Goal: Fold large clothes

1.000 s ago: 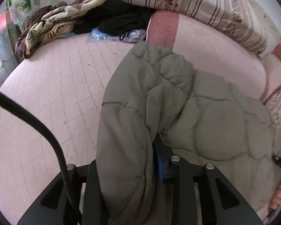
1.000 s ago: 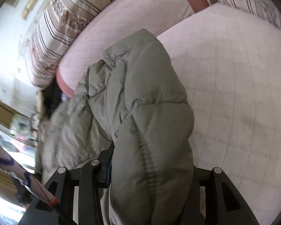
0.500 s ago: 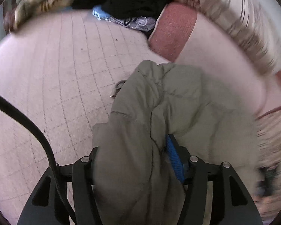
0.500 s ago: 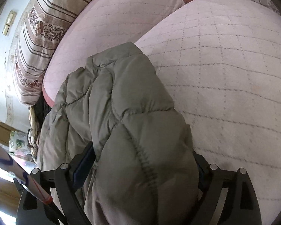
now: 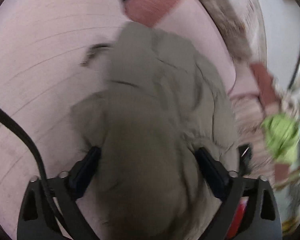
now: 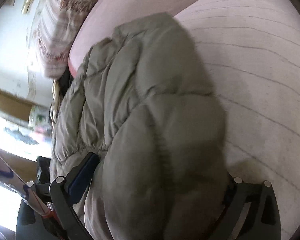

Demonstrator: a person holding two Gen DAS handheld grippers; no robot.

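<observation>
Both our grippers have spread wider since half a second back, so the left gripper (image 5: 148, 166) and right gripper (image 6: 160, 178) now only straddle the quilted olive jacket (image 5: 160, 104). It lies bunched on the pink bed (image 5: 46, 56), long axis running straight ahead toward the headboard edge, equally close to both, though we can't tell if either still pinches fabric.

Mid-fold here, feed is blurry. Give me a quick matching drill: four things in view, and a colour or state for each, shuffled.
Things:
1. puffer jacket
2. quilted bedspread
3. left gripper
4. cable

Descriptions:
A. pale pink
B. black
C. olive-grey, quilted
D. jaws spread wide, jacket fabric bulging between them

Pairs: 1-C, 2-A, 3-D, 4-B
</observation>
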